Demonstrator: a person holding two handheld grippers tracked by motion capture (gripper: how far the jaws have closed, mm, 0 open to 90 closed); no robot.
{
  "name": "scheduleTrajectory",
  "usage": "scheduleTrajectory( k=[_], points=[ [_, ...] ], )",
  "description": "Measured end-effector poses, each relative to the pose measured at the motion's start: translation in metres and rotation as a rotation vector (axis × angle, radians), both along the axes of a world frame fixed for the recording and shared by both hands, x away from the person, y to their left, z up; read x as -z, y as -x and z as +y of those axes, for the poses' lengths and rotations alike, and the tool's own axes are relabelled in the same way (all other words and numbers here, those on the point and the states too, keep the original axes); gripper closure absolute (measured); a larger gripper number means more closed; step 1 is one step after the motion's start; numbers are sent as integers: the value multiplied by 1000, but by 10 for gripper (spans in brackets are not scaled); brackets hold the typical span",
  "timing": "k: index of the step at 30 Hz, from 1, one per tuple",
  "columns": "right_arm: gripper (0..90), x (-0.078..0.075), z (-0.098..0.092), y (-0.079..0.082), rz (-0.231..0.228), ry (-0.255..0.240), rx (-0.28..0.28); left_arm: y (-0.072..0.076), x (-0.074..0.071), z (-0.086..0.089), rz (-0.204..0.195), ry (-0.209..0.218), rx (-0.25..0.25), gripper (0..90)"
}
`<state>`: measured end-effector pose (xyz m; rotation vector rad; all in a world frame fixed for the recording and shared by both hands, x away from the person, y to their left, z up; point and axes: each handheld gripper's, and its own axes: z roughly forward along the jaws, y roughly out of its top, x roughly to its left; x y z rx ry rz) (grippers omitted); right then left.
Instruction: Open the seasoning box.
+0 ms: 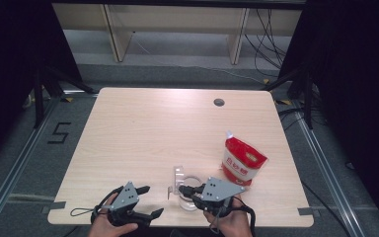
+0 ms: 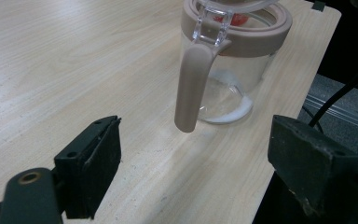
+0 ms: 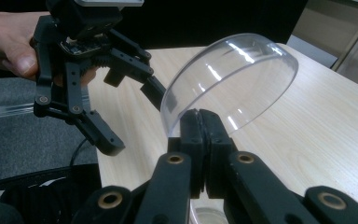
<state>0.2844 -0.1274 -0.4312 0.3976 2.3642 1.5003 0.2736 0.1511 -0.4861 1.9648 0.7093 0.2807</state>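
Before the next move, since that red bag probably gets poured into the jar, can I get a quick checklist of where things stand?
1. Lid flipped up, held by right hand-held gripper: ok.
2. Left hand-held gripper open, holding nothing: ok.
3. Jar upright on table: ok.
4. Jar's handle facing the left hand-held gripper: ok.
5. Red bag upright beside the jar: ok.
6. Bag's spout open: cannot tell.

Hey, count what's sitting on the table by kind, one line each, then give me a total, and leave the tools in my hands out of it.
Clear jar with tan rim and handle: 1
Clear dome lid, open on the jar: 1
Red and white pouch: 1
Total: 3
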Motion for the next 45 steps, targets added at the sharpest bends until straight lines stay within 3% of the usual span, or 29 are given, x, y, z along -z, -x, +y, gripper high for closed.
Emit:
scheduleTrajectory(
  k=[8,9,14,24,25,27,32,36,38,40,41,45],
  points=[
    [893,1,9,0,-5,14,-22,-1,-1,2,-13,-25,10,172],
    [891,3,11,1,0,15,-21,0,0,0,-8,8,4,172],
    [883,3,9,0,1,16,-18,0,-1,1,-8,-6,3,171],
    [826,-1,-22,-8,-29,-22,68,-2,-1,1,-17,-19,11,172],
    [818,0,-24,-9,-36,-30,78,0,-2,0,-8,6,5,172],
    [802,2,-29,-10,-33,-34,86,-1,-2,1,-12,-9,0,172],
    [734,11,-42,-10,-17,-49,107,-2,-2,2,17,20,-22,158],
    [639,16,-50,-10,16,-58,116,-4,-3,3,3,10,-13,156],
    [584,19,-54,-9,6,-62,137,-4,-3,3,0,4,-11,156],
    [577,22,-60,-7,17,-64,145,-2,-2,2,20,29,-33,156],
    [562,23,-64,-7,11,-64,154,-3,-3,5,8,-17,-31,156],
    [524,25,-76,-4,19,-76,195,-2,-3,4,11,12,-45,156]
  ],
)
